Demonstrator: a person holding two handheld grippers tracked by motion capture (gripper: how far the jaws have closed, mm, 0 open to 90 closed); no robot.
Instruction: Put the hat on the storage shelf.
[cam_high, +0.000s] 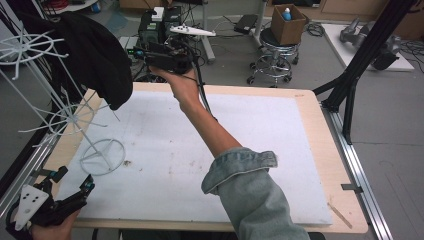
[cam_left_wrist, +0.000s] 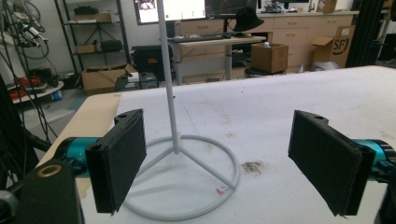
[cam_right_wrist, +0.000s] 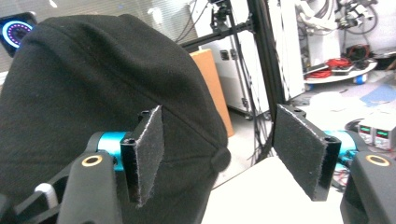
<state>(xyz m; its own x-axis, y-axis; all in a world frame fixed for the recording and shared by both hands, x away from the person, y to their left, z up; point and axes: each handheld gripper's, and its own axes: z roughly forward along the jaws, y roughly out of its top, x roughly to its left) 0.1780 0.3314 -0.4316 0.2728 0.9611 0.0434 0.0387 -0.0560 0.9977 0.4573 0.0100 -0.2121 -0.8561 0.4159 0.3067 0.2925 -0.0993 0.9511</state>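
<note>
Black cap (cam_high: 97, 57) hangs on the white wire rack (cam_high: 75, 117) at table's 10 o'clock, draped over an upper prong so it stays off the surface. Right gripper (cam_high: 150, 55) is raised to cap height, jaws spread wide, empty. In the right gripper view the cap (cam_right_wrist: 93, 93) sits at 10–11 o'clock of the jaws, crown button near the left pad (contact unclear). Left gripper (cam_high: 82, 192) is parked low at 7 o'clock, jaws wide, facing the rack base (cam_left_wrist: 187, 177), probably ready to steady it.

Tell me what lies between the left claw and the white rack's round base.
Only bare white table cover. In the left gripper view the open left claw faces the rack's round base, with just a small dark smudge beside the ring.
</note>
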